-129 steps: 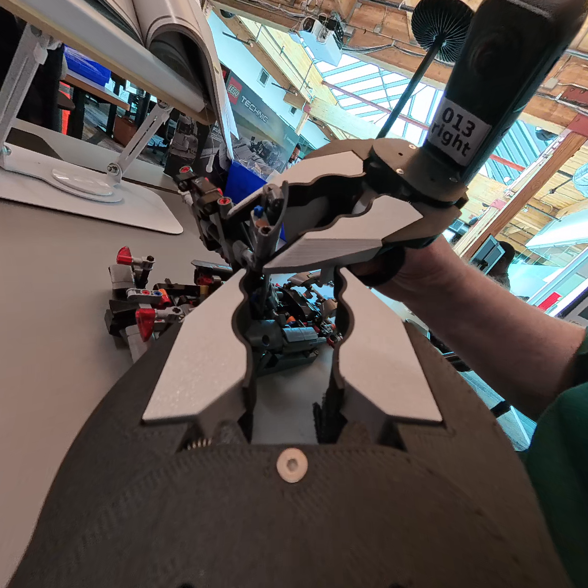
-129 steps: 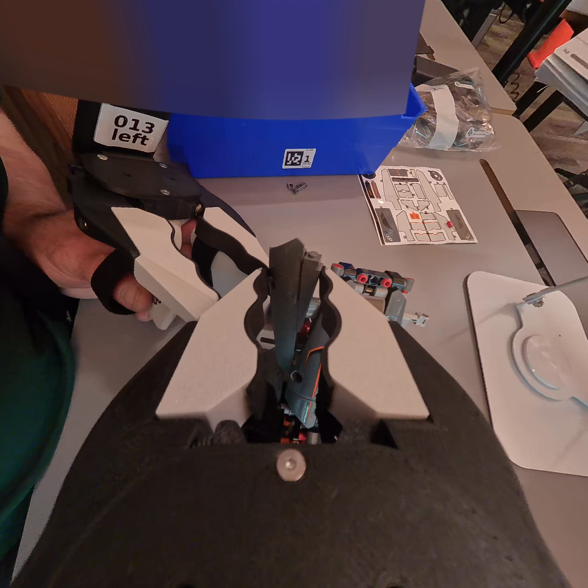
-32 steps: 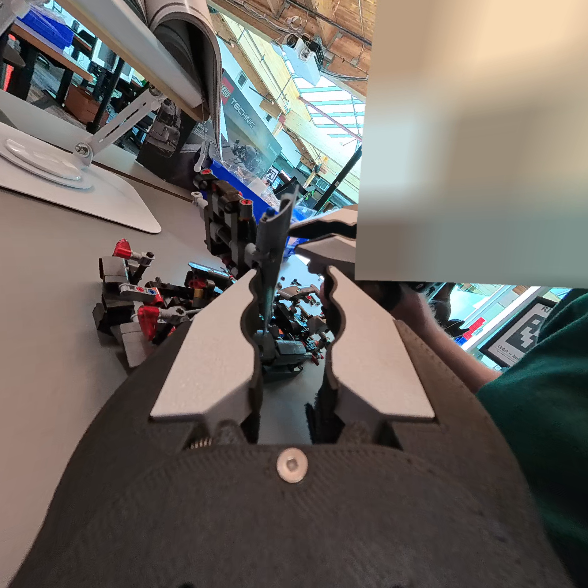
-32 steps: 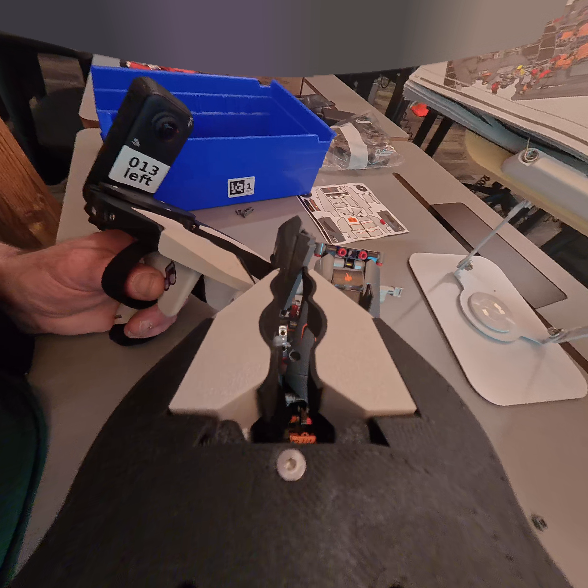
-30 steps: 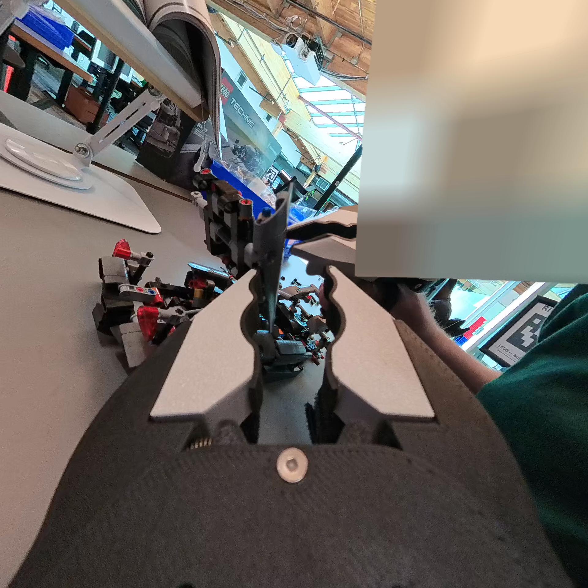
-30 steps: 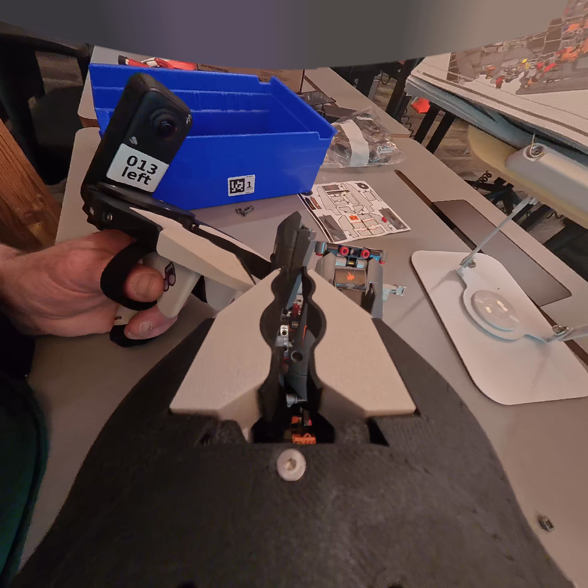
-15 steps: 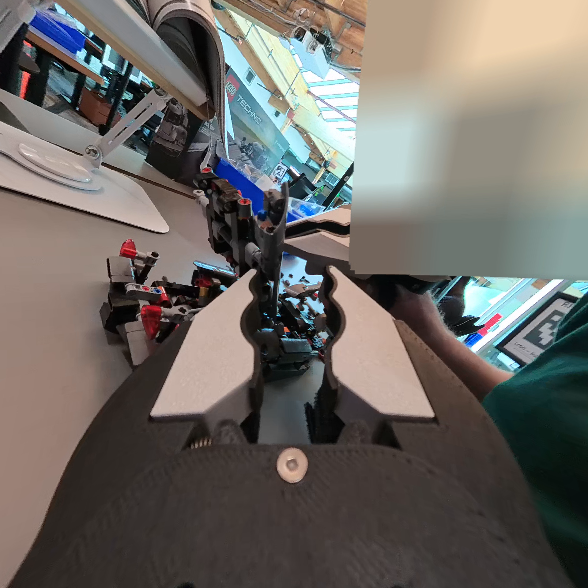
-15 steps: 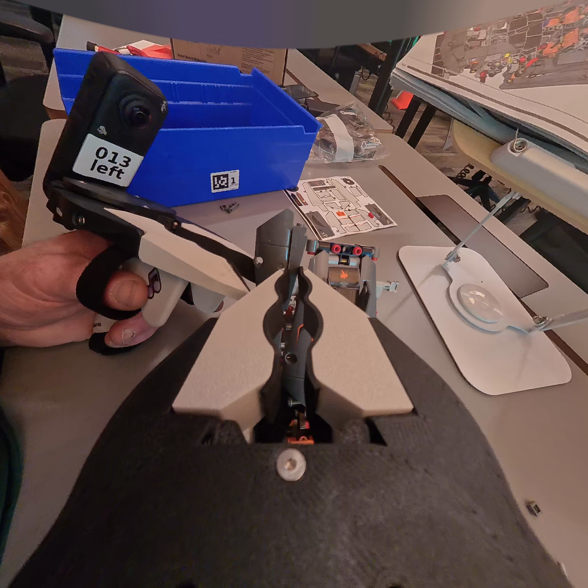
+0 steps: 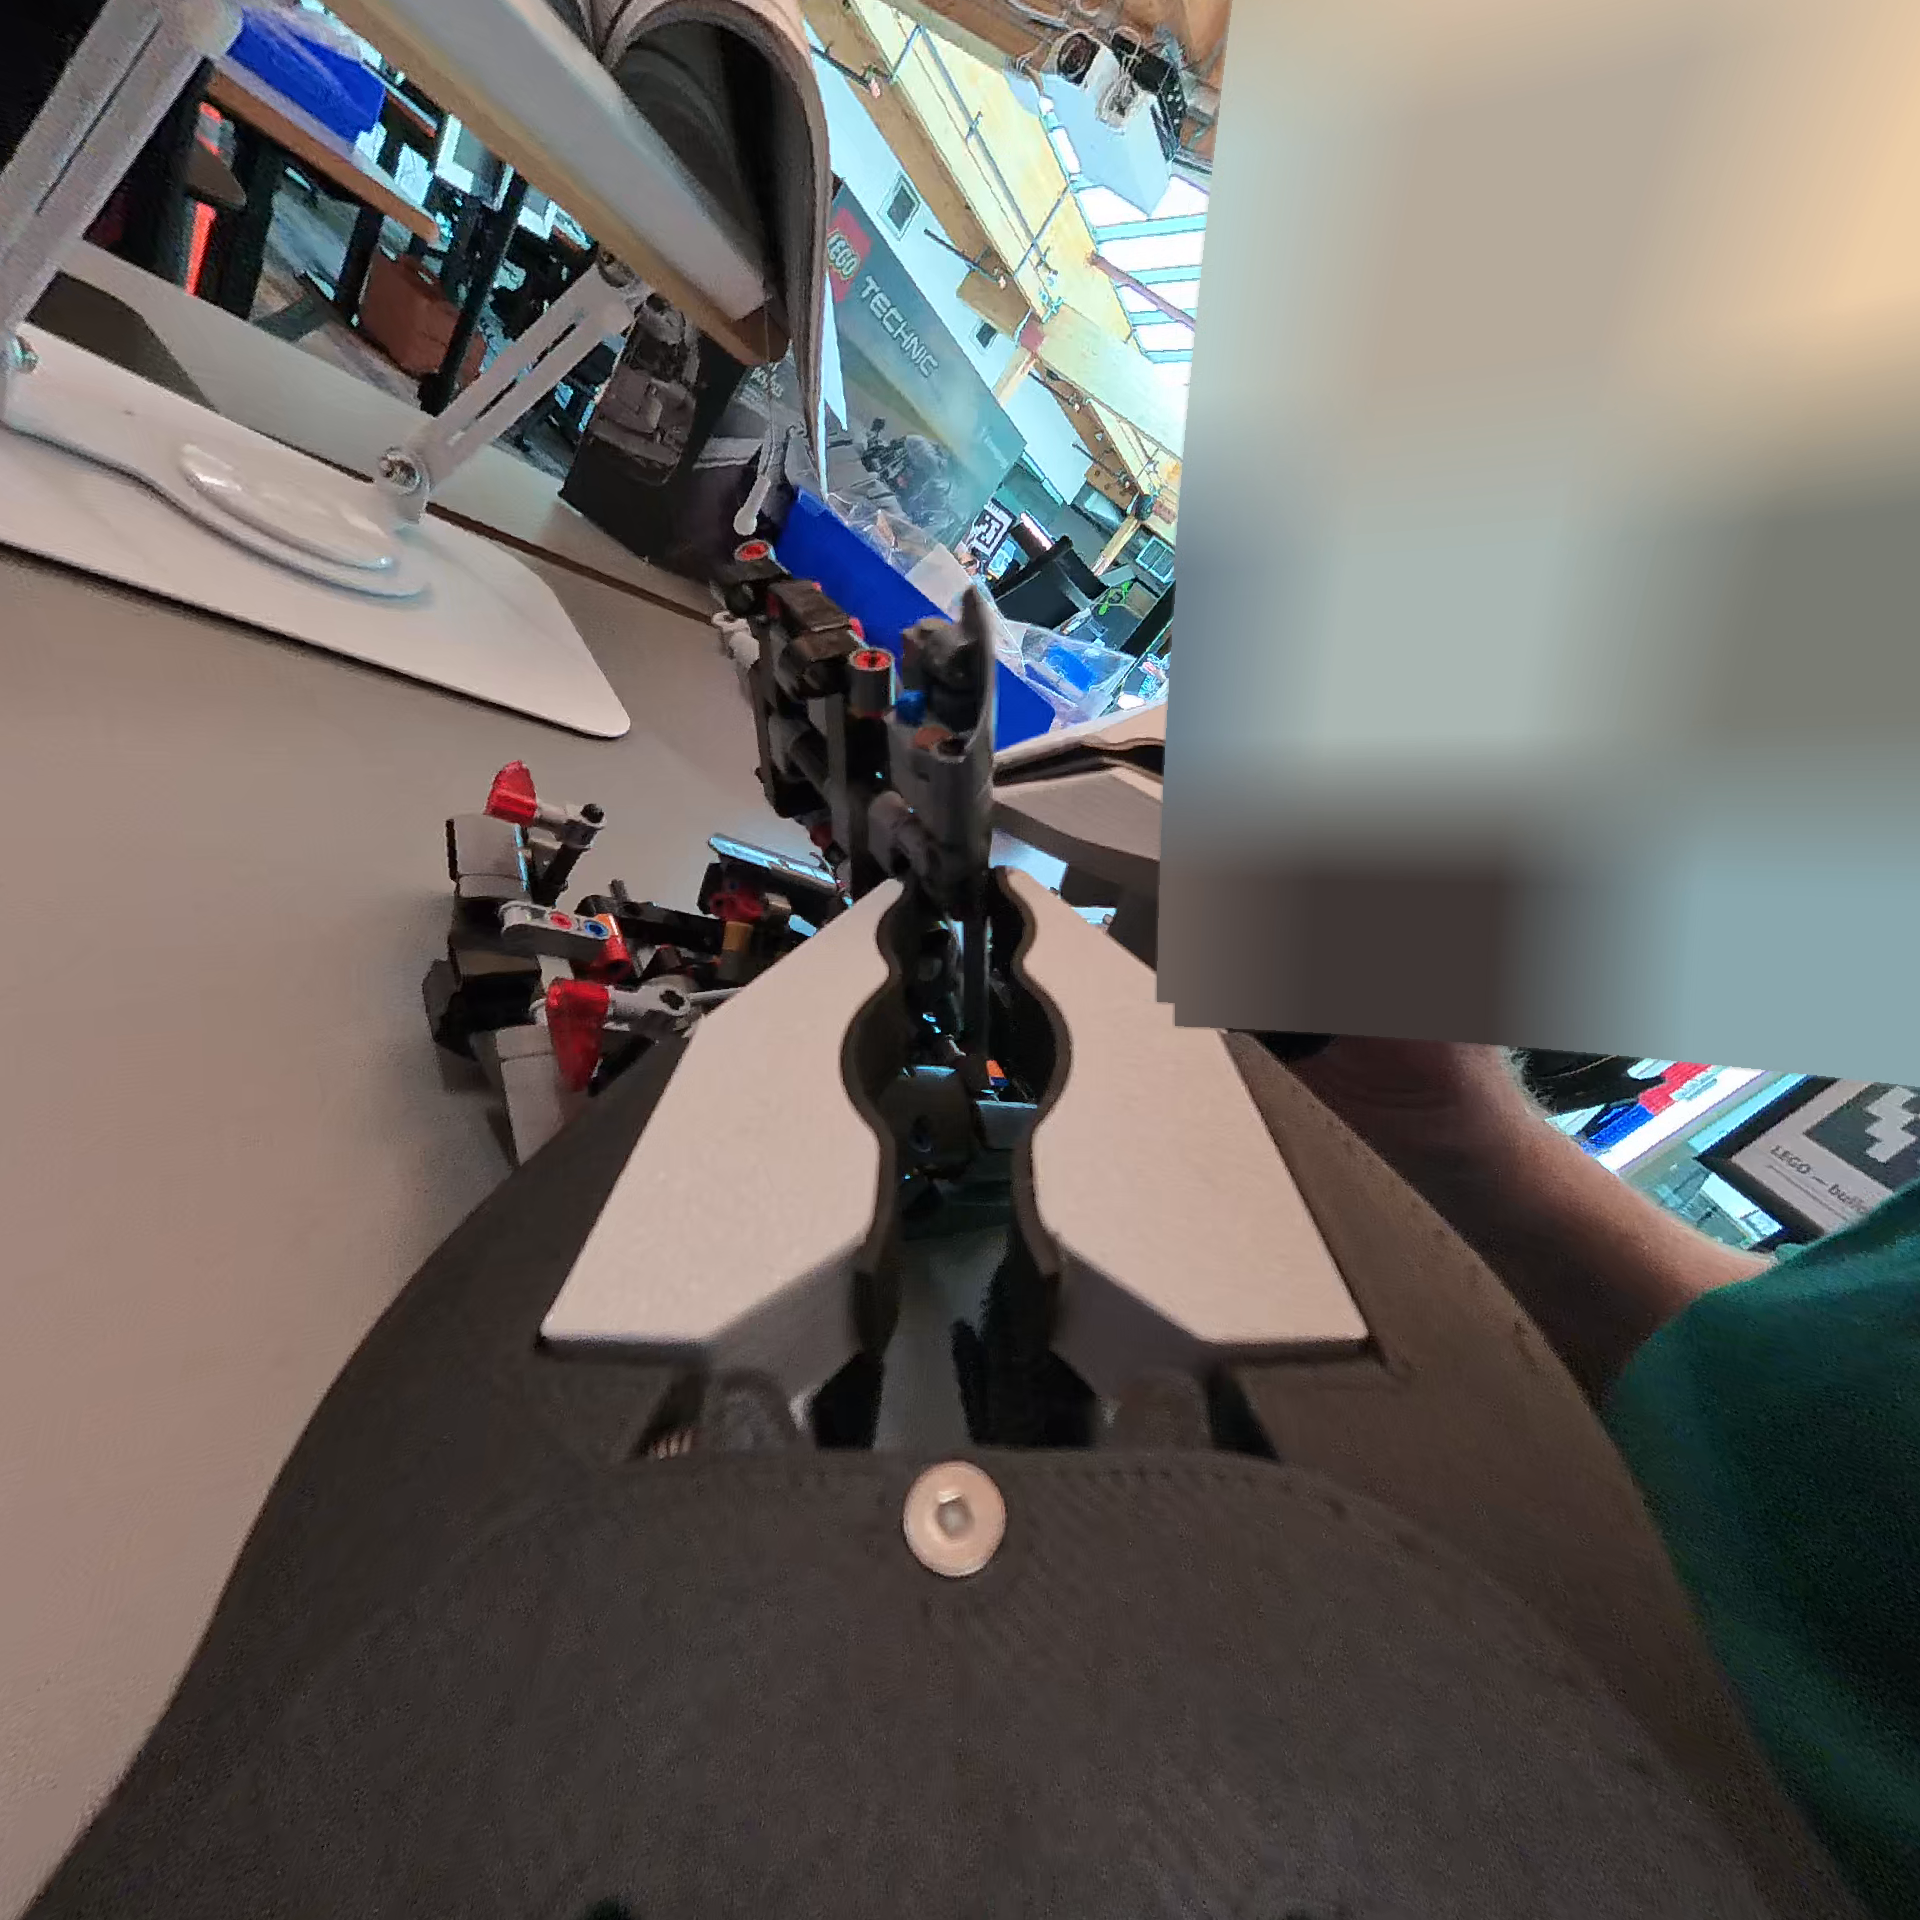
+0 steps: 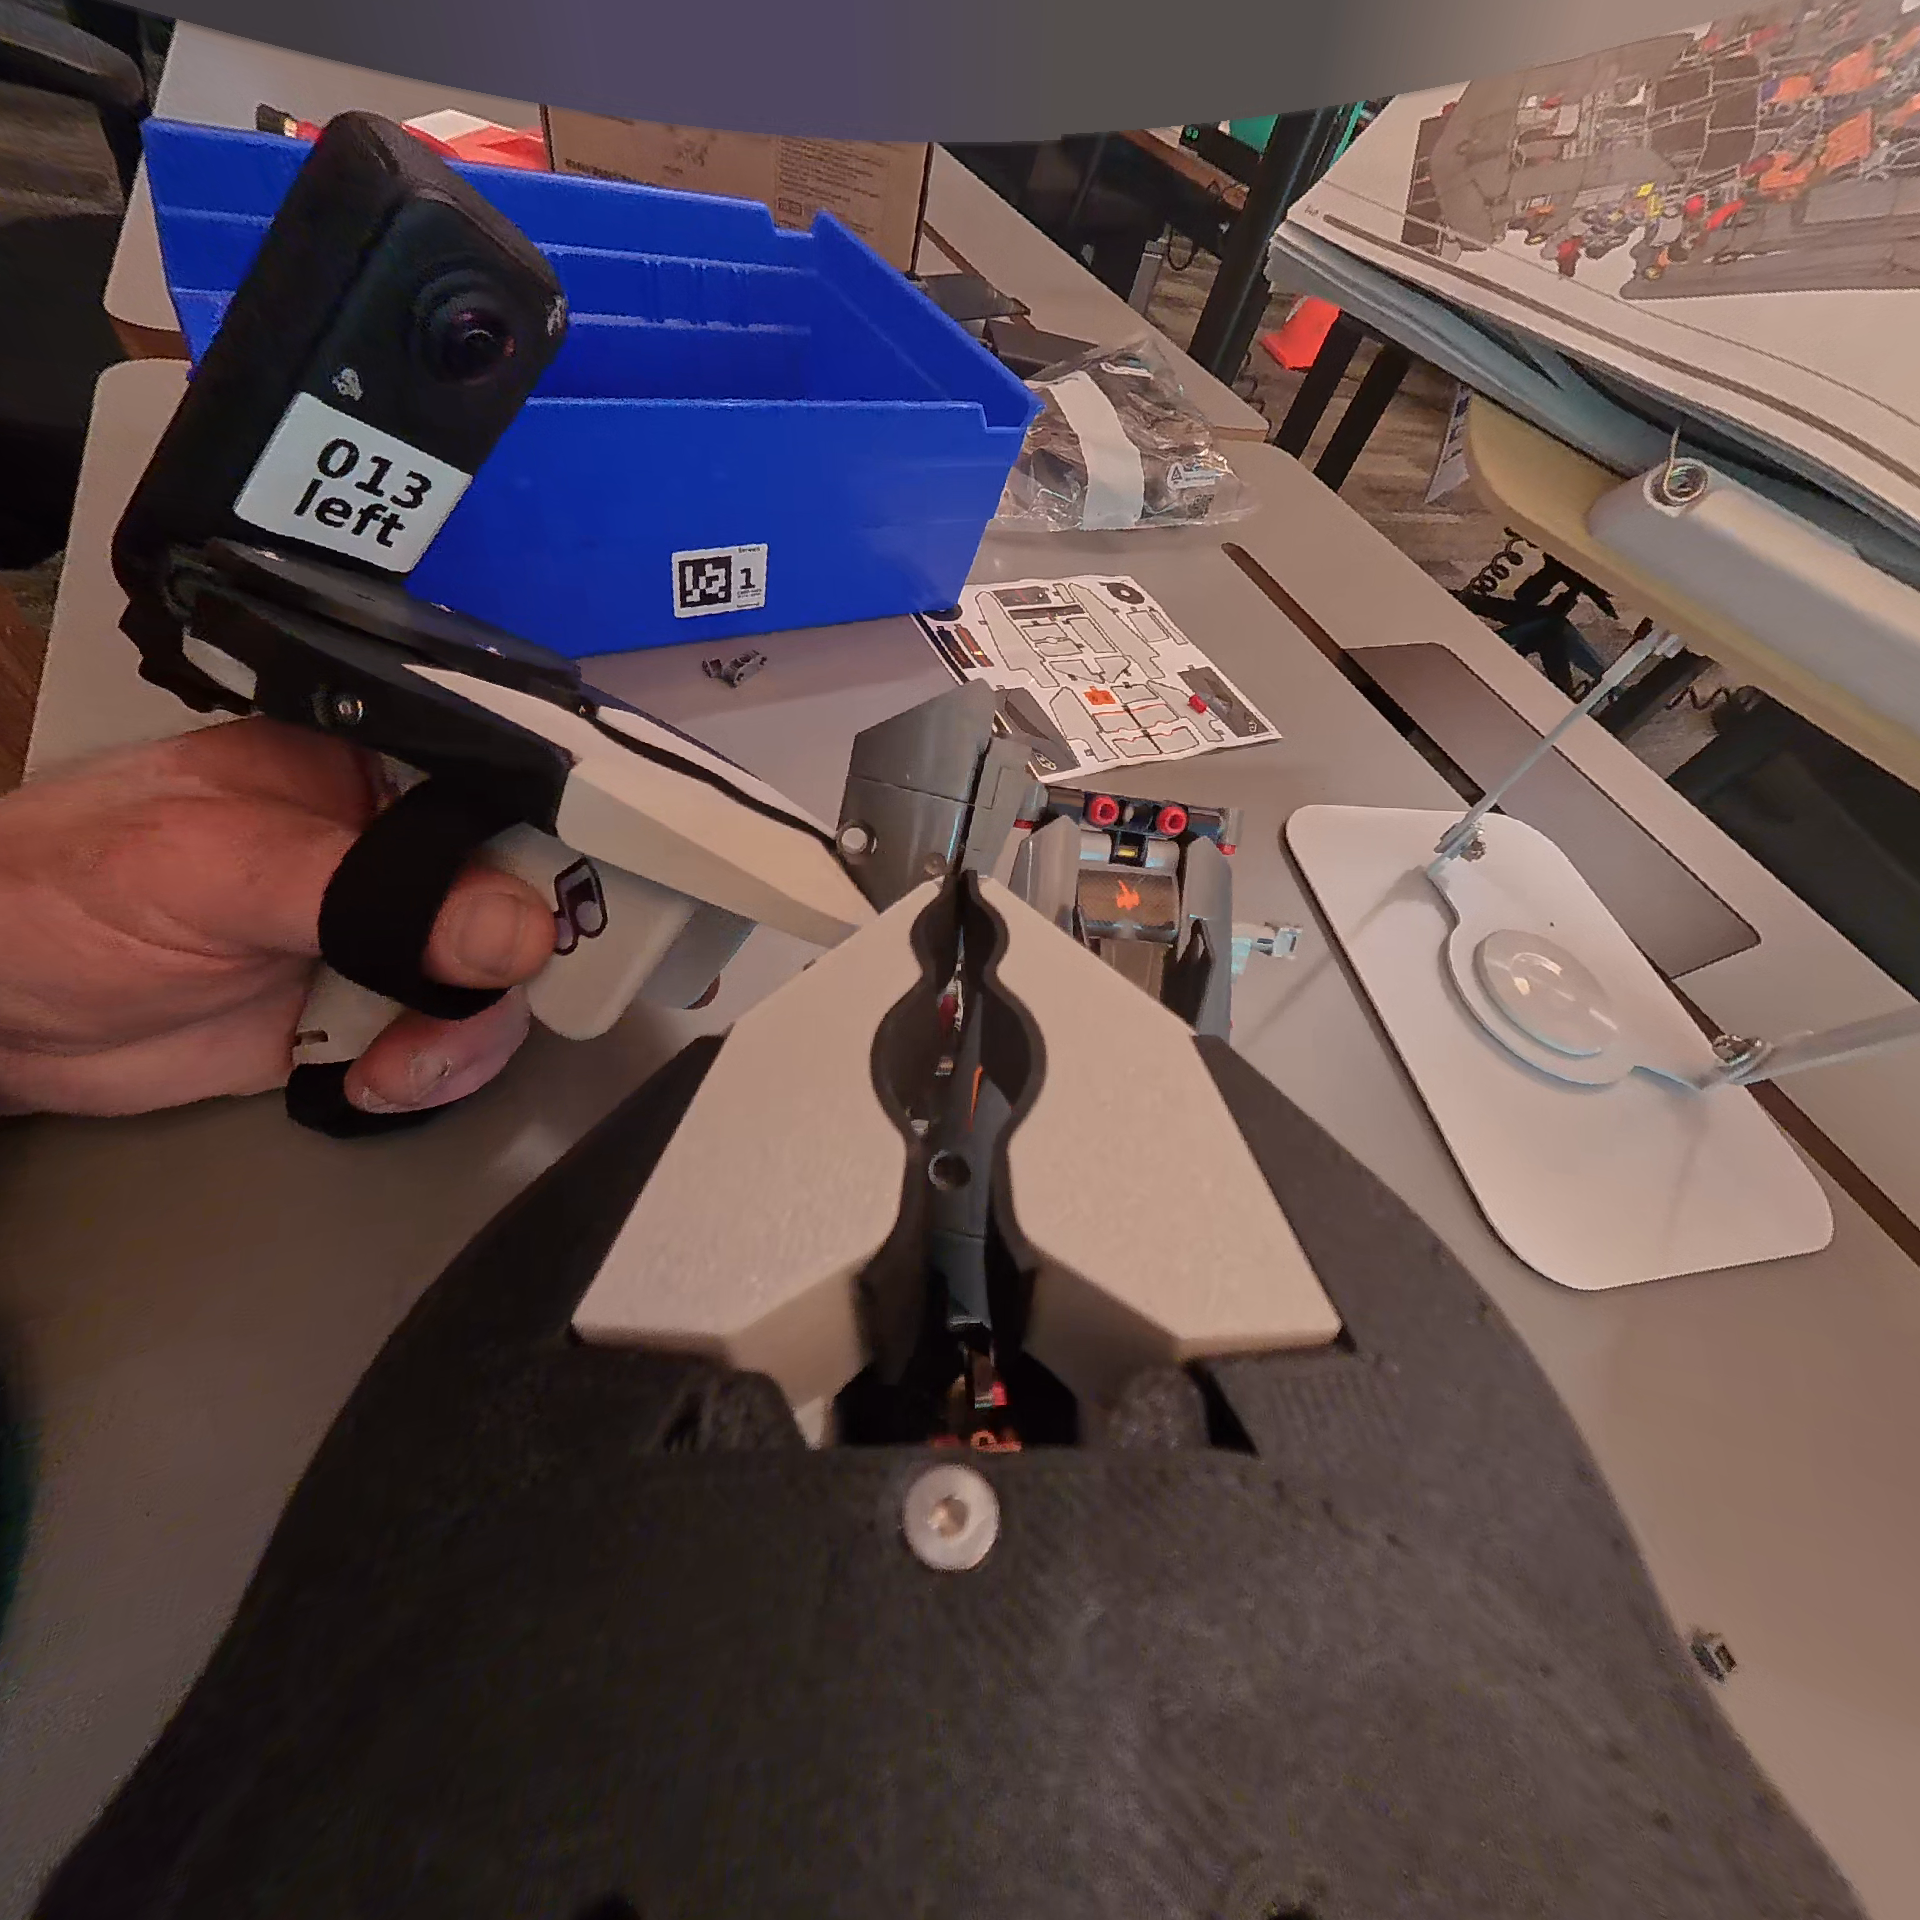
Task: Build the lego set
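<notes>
**Both grippers clamped on the lego assembly**

Grey tabletop (image 10: 1351,935) w/ a blue bin (image 10: 727,447) at the back as landmark. Just in front of the bin: a tiny dark lego piece (image 10: 735,668); to the bin's right-front, a sticker sheet (image 10: 1101,665); to its right, a clear bag of parts (image 10: 1122,457). Farther right of the bin, a white stand base (image 10: 1538,1039) w/ an open instruction book (image 10: 1662,208) held above it.

Right gripper (image 10: 961,914): fingers nearly closed, pinching a dark grey lego assembly (image 10: 925,790) held upright in front of the bin. Left gripper (image 10: 831,883), in a person's hand (image 10: 156,904), comes in from the bin's left-front; its tip meets the same assembly. Left wrist view: left gripper (image 9: 951,894) narrow, closed on the assembly (image 9: 935,748), which sticks up past the fingertips, red & blue pins showing.

Second lego sub-build (image 10: 1132,894) sits on the table just behind the held one, sticker-sheet side. In the left wrist view it (image 9: 551,966) lies left of the gripper, red parts visible.
</notes>
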A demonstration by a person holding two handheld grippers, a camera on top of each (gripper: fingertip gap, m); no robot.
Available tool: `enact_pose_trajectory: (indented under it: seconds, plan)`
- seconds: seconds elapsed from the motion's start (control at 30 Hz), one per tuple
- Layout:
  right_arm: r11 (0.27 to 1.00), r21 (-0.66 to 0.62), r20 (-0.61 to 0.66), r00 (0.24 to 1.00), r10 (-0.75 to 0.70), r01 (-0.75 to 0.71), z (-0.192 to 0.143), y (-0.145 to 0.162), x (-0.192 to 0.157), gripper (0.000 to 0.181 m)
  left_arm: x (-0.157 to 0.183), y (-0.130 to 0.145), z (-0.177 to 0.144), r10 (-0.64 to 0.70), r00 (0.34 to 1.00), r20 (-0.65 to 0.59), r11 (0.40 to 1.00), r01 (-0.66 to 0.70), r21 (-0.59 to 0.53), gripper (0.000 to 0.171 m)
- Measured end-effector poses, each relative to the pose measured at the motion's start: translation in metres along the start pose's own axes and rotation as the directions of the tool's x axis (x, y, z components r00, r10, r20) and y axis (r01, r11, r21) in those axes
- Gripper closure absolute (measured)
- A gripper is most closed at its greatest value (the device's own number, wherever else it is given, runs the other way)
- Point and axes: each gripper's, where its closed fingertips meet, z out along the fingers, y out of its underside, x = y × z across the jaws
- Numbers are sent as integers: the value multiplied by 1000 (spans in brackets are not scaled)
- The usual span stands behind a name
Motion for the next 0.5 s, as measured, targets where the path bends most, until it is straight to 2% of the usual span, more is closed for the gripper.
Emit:
enact_pose_trajectory:
  seconds: [0.13, 0.3, 0.5]
  plan:
    - [1000, -3, 1, 1000, 10, -10, -3, 0, 2, 181, -2, 0, 2, 3, 1000, 11, 1000, -3, -4, 165]
    - [1000, 4, 5, 1000, 28, -28, -6, -7, 0, 168, -1, 0, 3, 37, 999, 33, 999, -38, 1, 165]
    - [999, -43, -65, 998, -1, -2, 2, -7, 0, 161, -3, 0, 4, 56, 997, 57, 998, -56, 8, 164]
